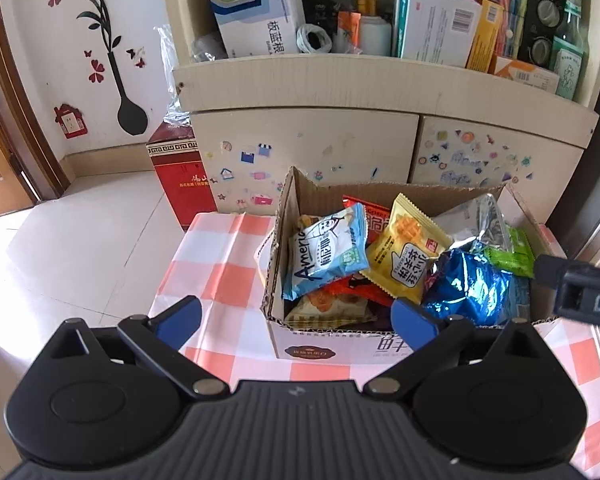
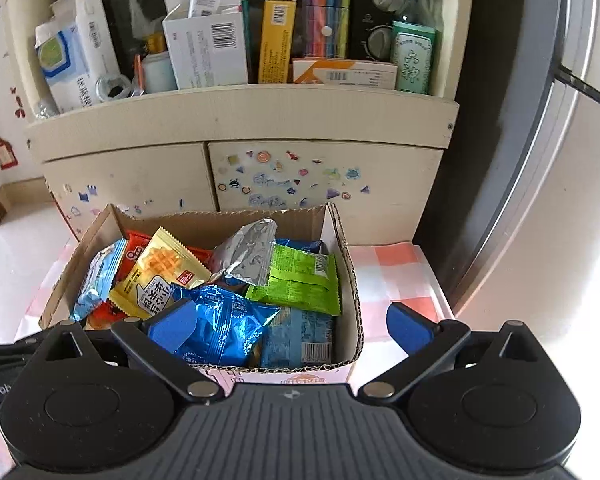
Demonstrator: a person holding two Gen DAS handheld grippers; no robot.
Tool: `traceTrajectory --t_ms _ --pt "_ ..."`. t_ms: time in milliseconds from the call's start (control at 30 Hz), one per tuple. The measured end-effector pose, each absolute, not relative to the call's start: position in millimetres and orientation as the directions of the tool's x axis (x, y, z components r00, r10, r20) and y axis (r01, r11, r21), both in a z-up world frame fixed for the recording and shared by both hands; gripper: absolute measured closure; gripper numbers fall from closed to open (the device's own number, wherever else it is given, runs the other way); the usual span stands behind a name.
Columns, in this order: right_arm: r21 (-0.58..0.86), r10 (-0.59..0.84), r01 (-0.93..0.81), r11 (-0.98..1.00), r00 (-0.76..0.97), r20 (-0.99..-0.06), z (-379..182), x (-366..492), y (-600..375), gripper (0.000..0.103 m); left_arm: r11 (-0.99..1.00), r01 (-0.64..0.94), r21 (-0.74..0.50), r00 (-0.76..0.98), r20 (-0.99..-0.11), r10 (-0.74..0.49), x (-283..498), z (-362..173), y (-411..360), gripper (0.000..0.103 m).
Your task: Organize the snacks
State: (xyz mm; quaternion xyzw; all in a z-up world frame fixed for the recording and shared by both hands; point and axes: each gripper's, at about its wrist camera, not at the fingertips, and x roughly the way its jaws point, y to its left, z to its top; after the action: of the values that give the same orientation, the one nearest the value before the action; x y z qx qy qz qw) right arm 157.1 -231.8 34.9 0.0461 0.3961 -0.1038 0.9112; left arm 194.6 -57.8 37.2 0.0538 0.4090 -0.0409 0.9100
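An open cardboard box (image 1: 272,264) (image 2: 350,280) stands on a table with a pink-and-white checked cloth (image 1: 216,256) (image 2: 396,276). It holds several snack packets: a light blue one (image 1: 328,252), a yellow waffle one (image 1: 404,256) (image 2: 156,276), a shiny blue foil one (image 1: 472,284) (image 2: 224,320), a green one (image 2: 300,280) and a silver one (image 2: 248,256). My left gripper (image 1: 296,320) hovers open before the box's near left corner. My right gripper (image 2: 292,326) is open wide over the box's near right corner, nothing between its pads. Part of the right gripper (image 1: 580,292) shows in the left wrist view.
A cream cabinet (image 1: 340,92) (image 2: 240,120) with stickers on its doors stands right behind the table, its shelf crowded with boxes and bottles. A red carton (image 1: 180,176) sits on the tiled floor at the left. A grey fridge (image 2: 540,160) is at the right.
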Motion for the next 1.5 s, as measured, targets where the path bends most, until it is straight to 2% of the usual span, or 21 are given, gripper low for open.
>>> traceTrajectory --t_ms 933,1500 --pt "-0.042 -0.152 0.189 0.981 0.619 -0.771 22 169 -227 0.0 0.979 0.109 0.175 0.665 -0.744 0.059 201 31 -78 0.001" --pt "-0.047 -0.163 0.199 0.979 0.619 -0.768 22 171 -226 0.0 0.98 0.098 0.173 0.668 -0.741 0.064 201 31 -79 0.001"
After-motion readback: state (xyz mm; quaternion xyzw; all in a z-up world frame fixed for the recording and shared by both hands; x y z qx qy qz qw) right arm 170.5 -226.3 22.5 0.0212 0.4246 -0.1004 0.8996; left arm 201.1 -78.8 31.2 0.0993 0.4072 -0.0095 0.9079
